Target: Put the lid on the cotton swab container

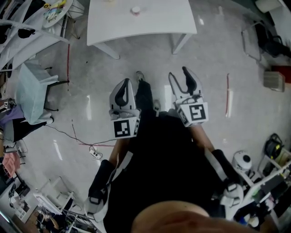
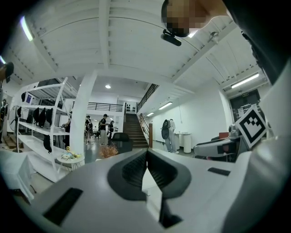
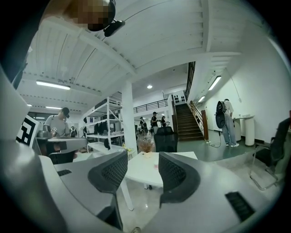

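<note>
White table (image 1: 150, 20) is cut off above; left tool (image 1: 126, 84) closed empty, right tool (image 1: 178, 74) spread wide, empty.

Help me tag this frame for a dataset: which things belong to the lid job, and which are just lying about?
Belongs to the job:
white table; small round item on it, too small to identify; left gripper, shut and empty; right gripper, open and empty.

Just lying about:
power strip on the floor; pale chair; black office chair.

The left tongs (image 1: 126, 83) and right tongs (image 1: 178, 73) are white, with black ribbed pads (image 3: 109, 171) and black-and-white square markers (image 1: 196, 113). The surface (image 1: 157, 25) is white, the floor (image 1: 91, 86) pale grey.
</note>
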`<state>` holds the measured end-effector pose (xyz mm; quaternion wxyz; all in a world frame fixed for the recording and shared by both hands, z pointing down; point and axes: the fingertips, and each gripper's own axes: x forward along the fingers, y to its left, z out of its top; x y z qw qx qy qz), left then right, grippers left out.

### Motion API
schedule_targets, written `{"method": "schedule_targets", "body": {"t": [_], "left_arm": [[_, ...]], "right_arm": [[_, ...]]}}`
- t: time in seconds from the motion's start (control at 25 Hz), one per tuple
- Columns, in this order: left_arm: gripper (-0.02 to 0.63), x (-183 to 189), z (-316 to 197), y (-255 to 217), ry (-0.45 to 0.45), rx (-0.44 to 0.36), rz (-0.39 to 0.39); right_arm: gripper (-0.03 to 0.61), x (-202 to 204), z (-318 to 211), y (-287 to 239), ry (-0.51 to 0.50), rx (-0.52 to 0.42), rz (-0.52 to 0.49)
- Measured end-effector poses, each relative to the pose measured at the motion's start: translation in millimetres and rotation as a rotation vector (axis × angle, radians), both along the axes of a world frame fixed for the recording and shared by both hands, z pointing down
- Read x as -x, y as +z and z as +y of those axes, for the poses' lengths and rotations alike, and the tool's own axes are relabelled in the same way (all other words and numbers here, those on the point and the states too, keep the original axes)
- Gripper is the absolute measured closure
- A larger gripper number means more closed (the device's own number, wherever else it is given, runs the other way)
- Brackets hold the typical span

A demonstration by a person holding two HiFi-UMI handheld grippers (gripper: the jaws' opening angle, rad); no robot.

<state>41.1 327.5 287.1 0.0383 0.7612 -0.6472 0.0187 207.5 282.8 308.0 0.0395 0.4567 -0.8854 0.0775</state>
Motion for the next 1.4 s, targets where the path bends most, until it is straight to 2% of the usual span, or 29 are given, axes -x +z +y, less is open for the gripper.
{"method": "schedule_targets", "body": {"t": [0.2,0.84,0.96,1.12,1.4], "left_arm": [[0.607,2,-57,6,0.020,0.003,0.015],[0.607,97,-241,20,0.095,0.023,0.037],[0.607,102,-267,24,0.120,0.024,0.056],[0.607,106,-298,30,0.153,0.029,0.042],[0.607,118,-332,44,0.150,0.058,0.035]], "right_arm": [[0.374,5,-48,4,0.004,0.016,0.021],[0.374,108,-225,1,-0.016,0.000,0.078],[0.374,119,-251,3,-0.021,0.008,0.084],[0.374,127,-282,7,-0.016,0.013,0.078],[0.373,135,-320,23,-0.031,0.016,0.103]]}}
